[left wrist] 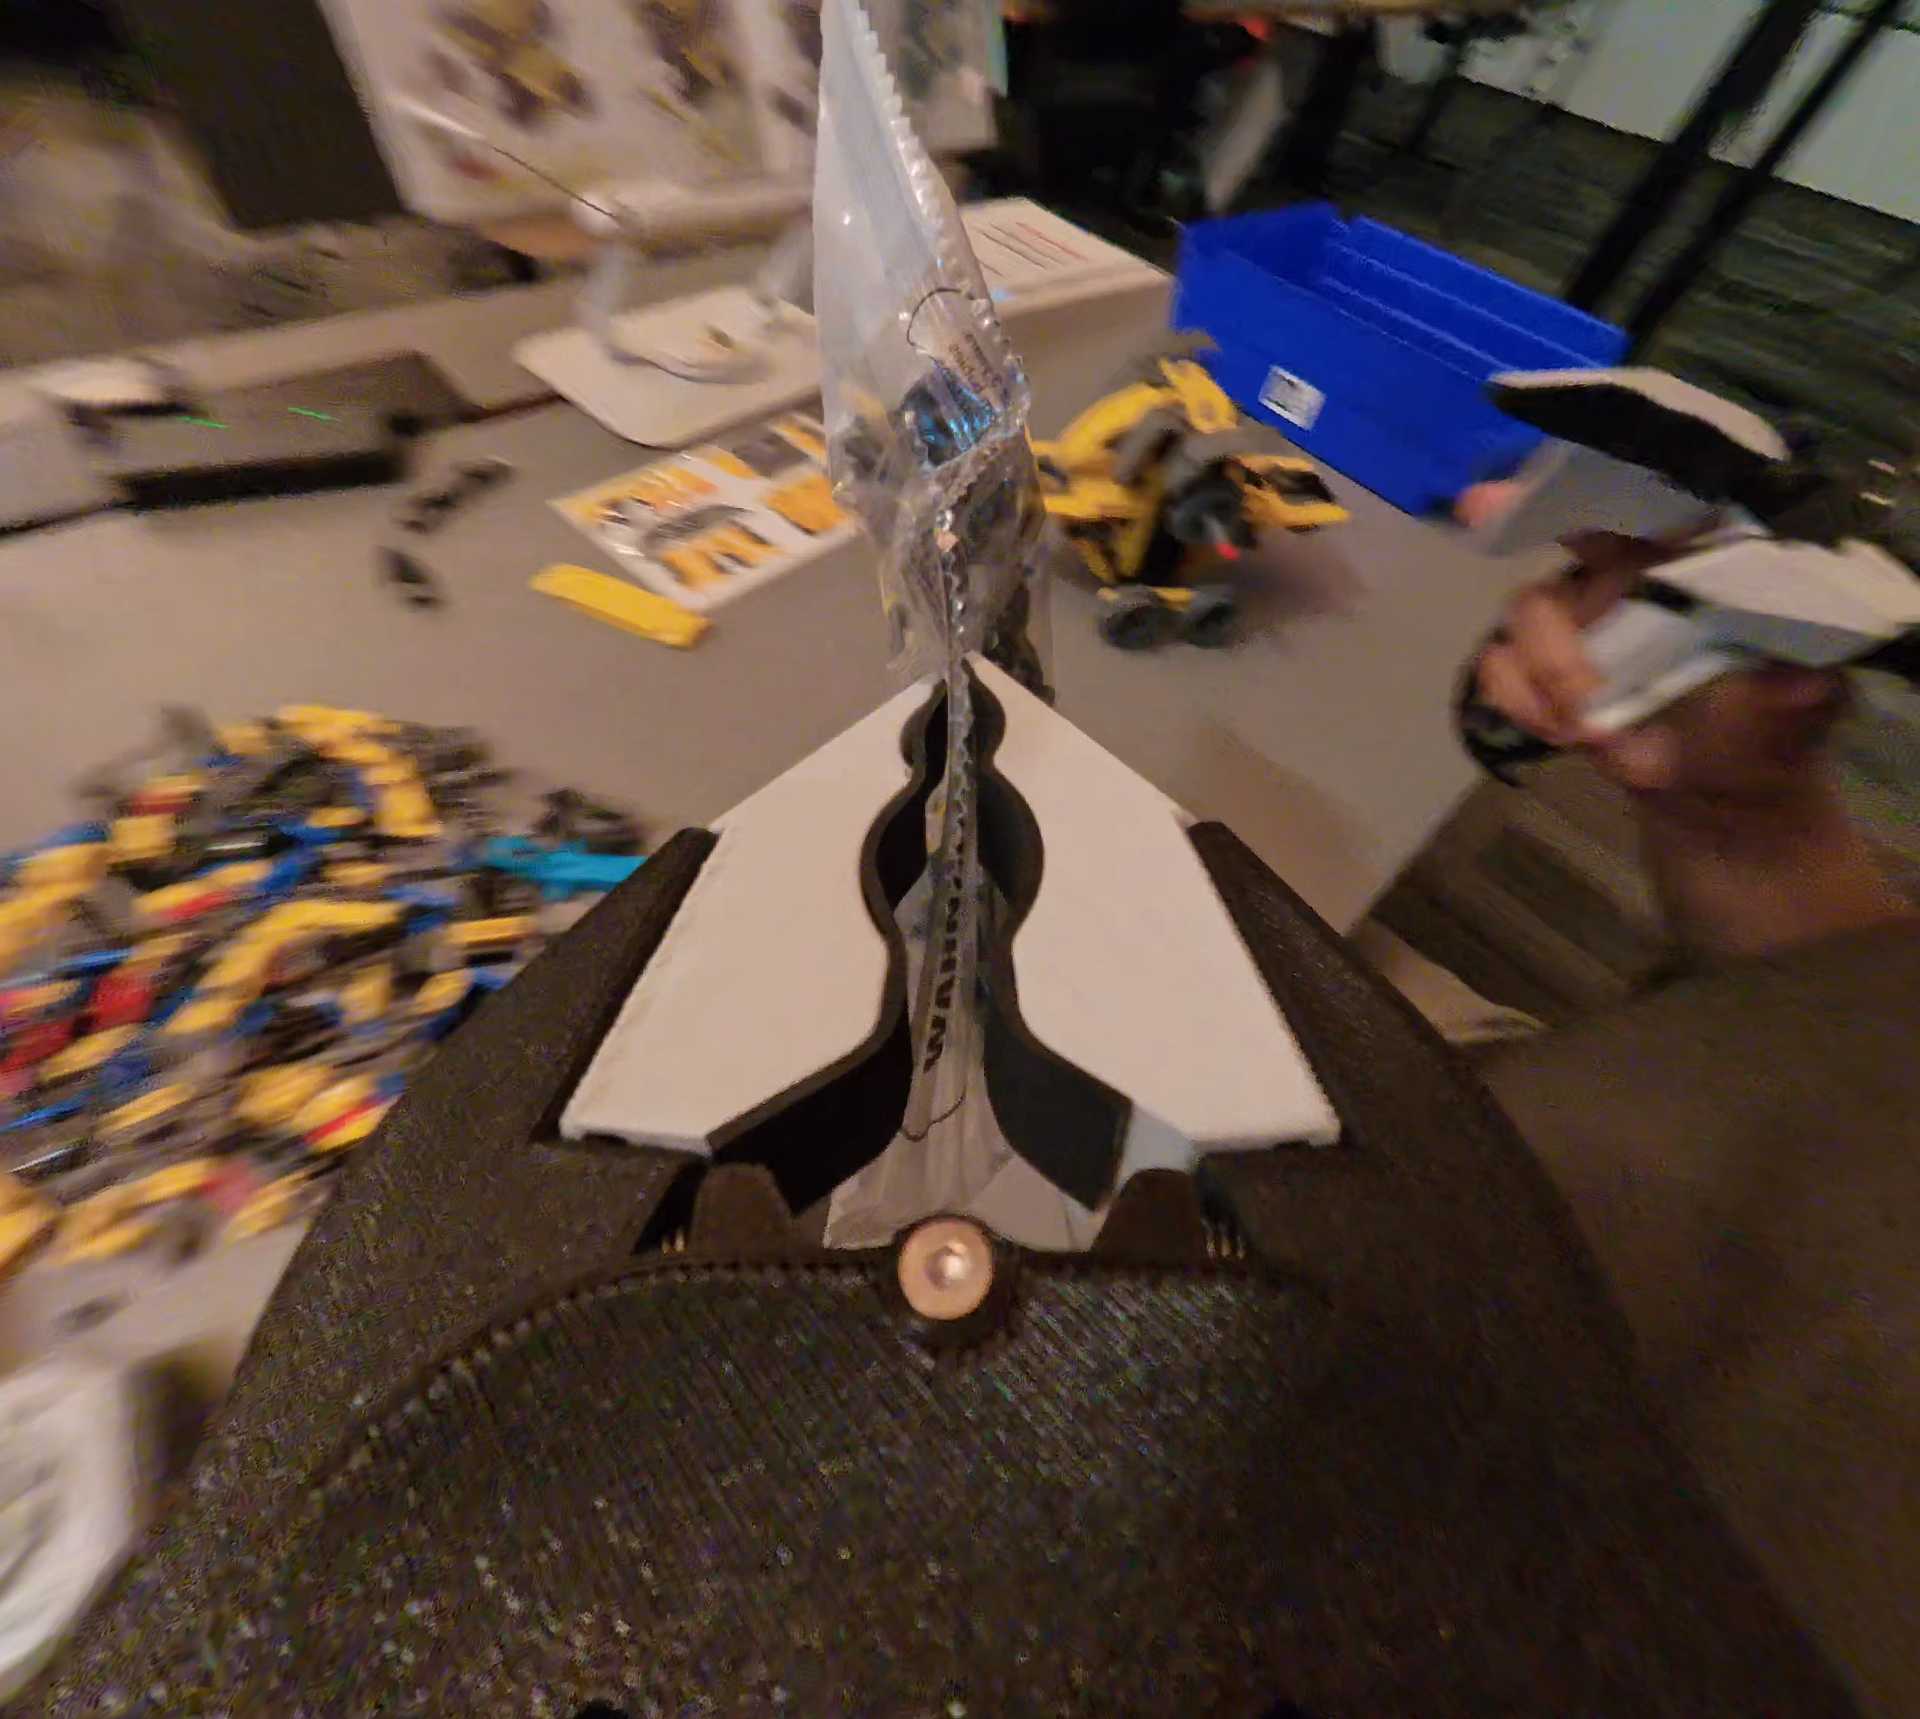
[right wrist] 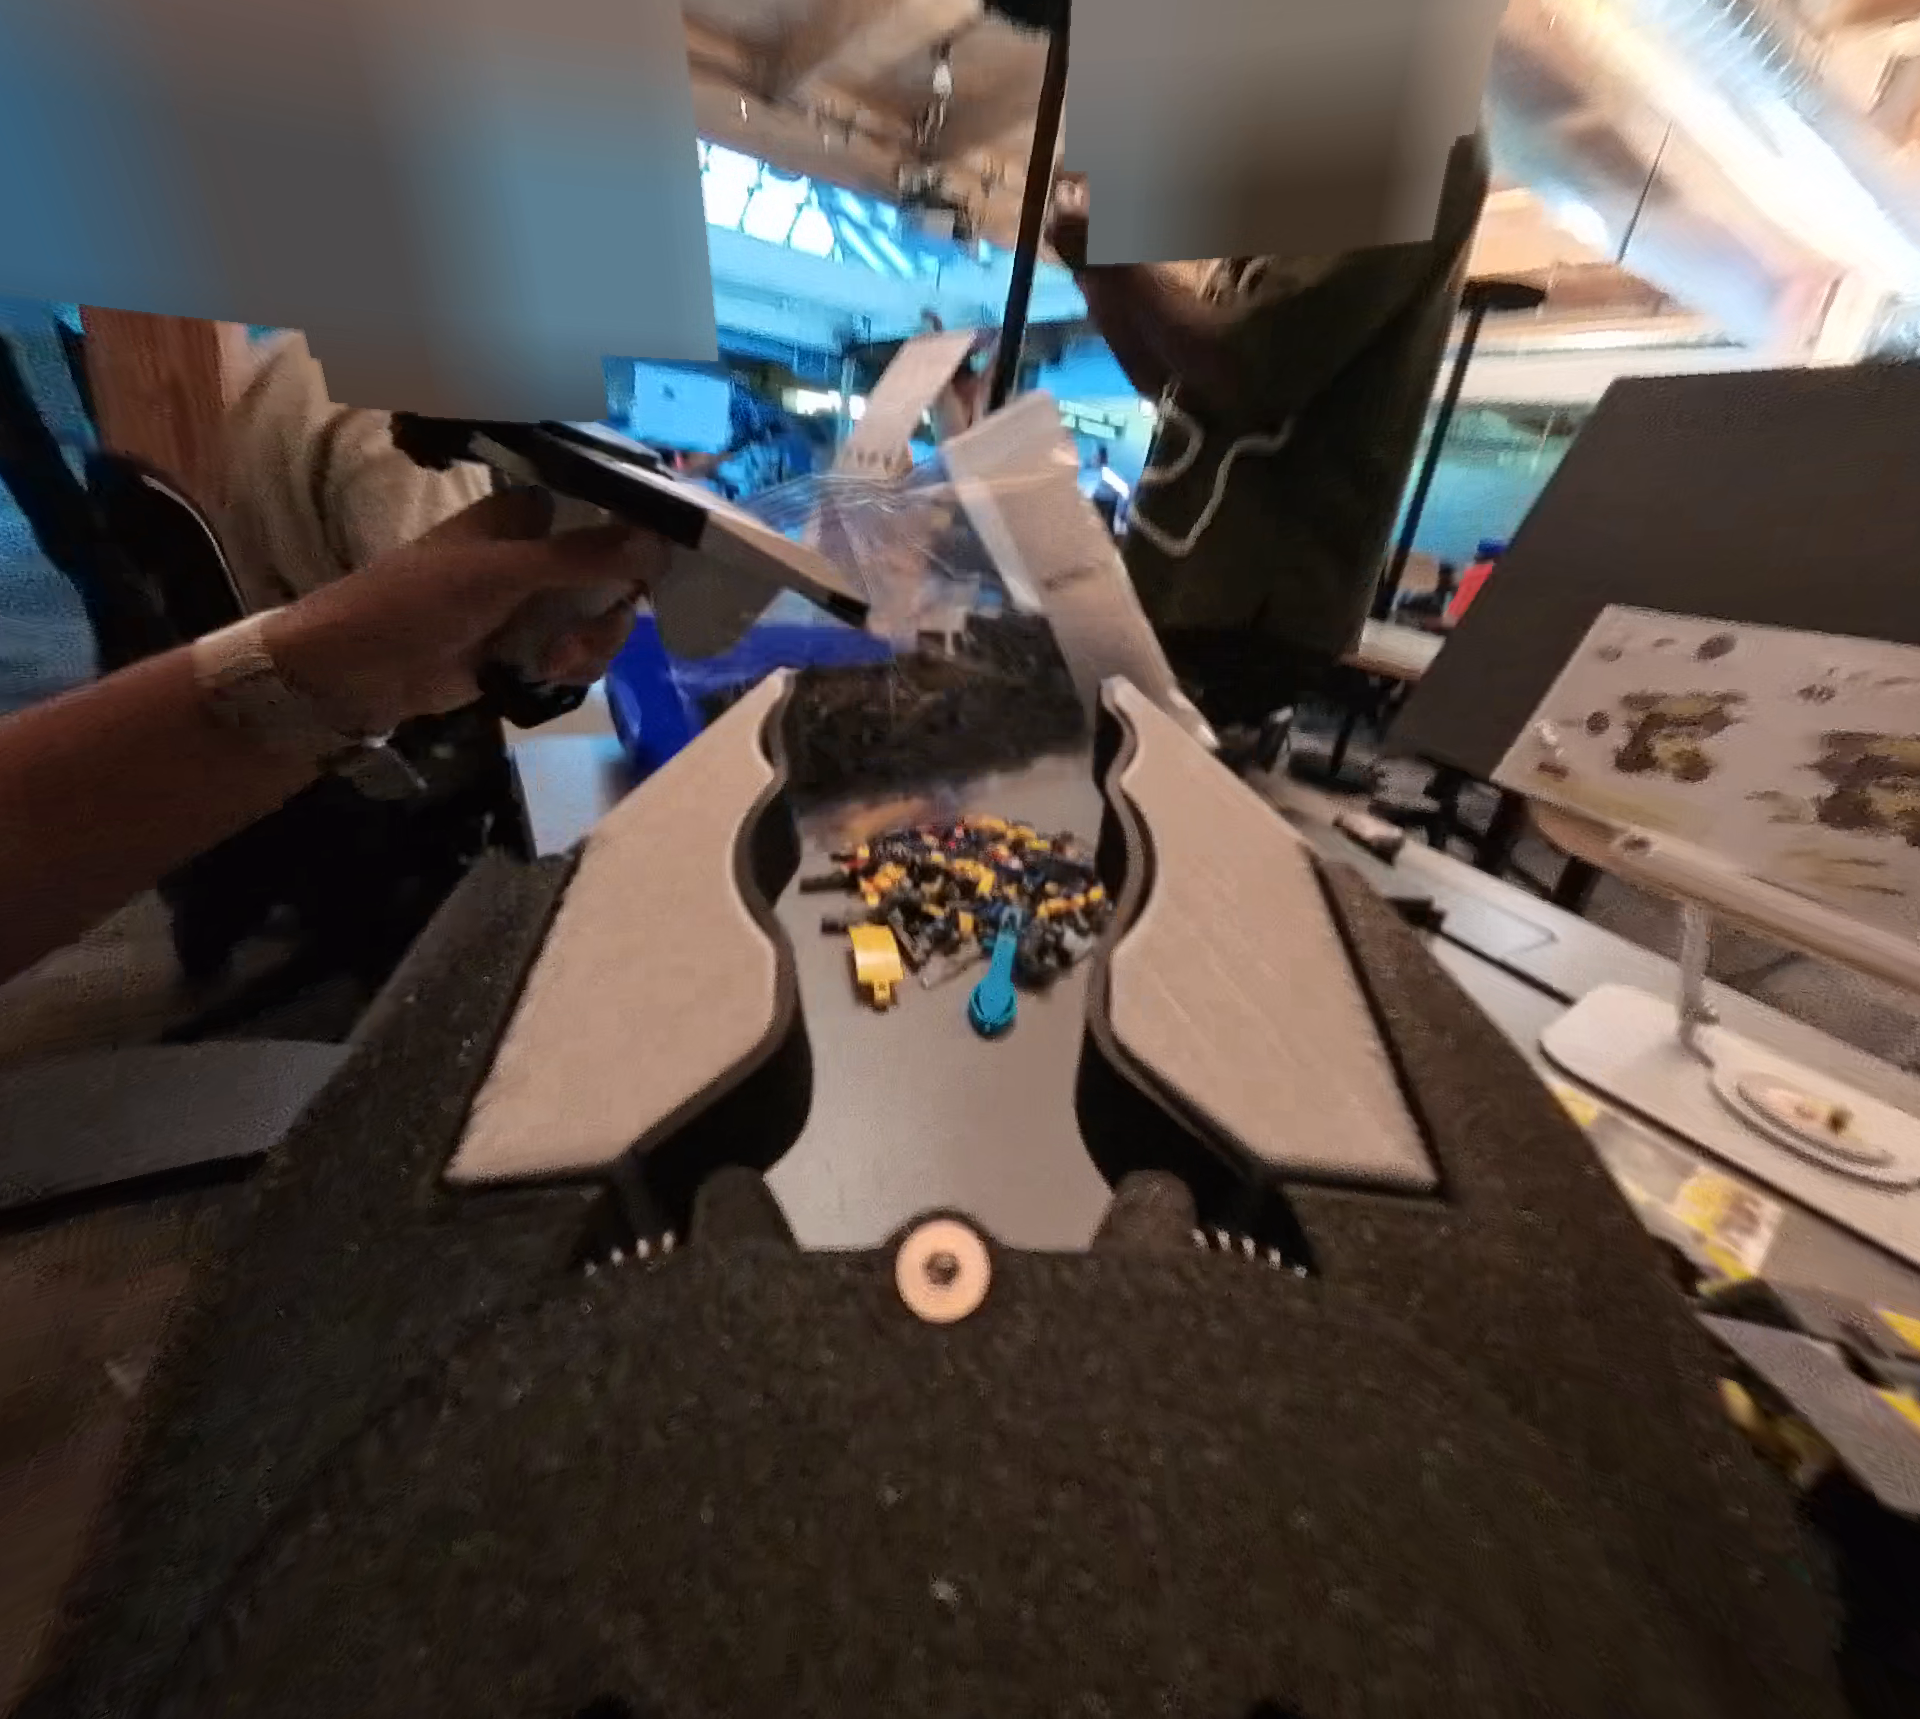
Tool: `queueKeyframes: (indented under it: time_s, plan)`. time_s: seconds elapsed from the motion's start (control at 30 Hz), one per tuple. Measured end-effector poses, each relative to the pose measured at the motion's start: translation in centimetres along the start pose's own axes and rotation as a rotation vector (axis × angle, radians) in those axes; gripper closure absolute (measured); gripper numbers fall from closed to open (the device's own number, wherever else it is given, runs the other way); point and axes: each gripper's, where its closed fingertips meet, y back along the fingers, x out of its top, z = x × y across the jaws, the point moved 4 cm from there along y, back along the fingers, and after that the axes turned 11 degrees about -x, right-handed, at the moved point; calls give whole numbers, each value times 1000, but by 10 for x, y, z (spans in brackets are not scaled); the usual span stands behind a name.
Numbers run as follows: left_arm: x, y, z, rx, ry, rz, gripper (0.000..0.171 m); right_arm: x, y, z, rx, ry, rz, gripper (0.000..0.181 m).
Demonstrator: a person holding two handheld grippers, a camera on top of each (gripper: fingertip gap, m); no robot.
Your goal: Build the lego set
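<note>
My left gripper (left wrist: 961, 682) is shut on a clear plastic bag (left wrist: 914, 339) that stands up from its fingers, with a few small dark parts inside. The same bag (right wrist: 935, 547) shows in the right wrist view, hanging from the left gripper (right wrist: 831, 599) held by a hand above the table. My right gripper (right wrist: 945, 713) is open and empty, raised above a pile of small yellow, blue and black building parts (right wrist: 977, 880) with a teal piece (right wrist: 992, 994) beside it. The right gripper also shows at the right edge of the left wrist view (left wrist: 1683, 506).
A pile of parts (left wrist: 229, 921) lies at the left on the grey table (left wrist: 727, 713). A partly built yellow vehicle model (left wrist: 1174, 495), a blue bin (left wrist: 1382, 350), an instruction sheet (left wrist: 717, 516) and a booklet on a stand (left wrist: 623, 17) sit beyond. A person sits opposite. There is about 15 centimetres between the tips of the two grippers.
</note>
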Motion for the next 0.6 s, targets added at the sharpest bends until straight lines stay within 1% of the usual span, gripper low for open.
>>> queueKeyframes:
  time_s: [0.1, 0.17, 0.2, 0.23, 0.3, 0.37, 0.4, 0.43, 0.47, 0.5, 0.53, 0.6]
  plan:
    - [-26, -54, 28, -170, 44, -44, 171, -32, -26, 5, 13, -1, -92, 115]
    - [-36, -77, 47, -287, 40, -57, 170, -61, -35, 7, 39, -13, -196, 101]
    - [-40, -85, 54, -326, 26, -68, 166, -73, -36, 8, 41, -7, -238, 92]
    - [-44, -91, 58, -351, 7, -88, 164, -83, -35, 9, 40, 10, -263, 91]
    - [-53, -101, 58, -348, -48, -134, 164, -96, -31, 10, 73, 48, -295, 103]
    - [-61, -107, 52, -323, -81, -159, 162, -107, -28, 8, 133, 48, -355, 127]
    - [-63, -109, 47, -306, -82, -160, 162, -112, -29, 10, 133, 40, -378, 133]
    - [-64, -109, 42, -287, -72, -154, 162, -116, -29, 13, 125, 30, -387, 143]
    - [-65, -108, 37, -280, -55, -136, 159, -119, -29, 16, 117, 13, -387, 153]
    - [-64, -105, 34, -290, -31, -101, 140, -121, -28, 20, 118, -13, -391, 162]
    - [-61, -101, 32, -320, 3, -54, 133, -125, -27, 22, 130, -48, -401, 164]
    - [-56, -91, 32, -427, 66, 53, 122, -128, -27, 24, 156, -127, -408, 169]
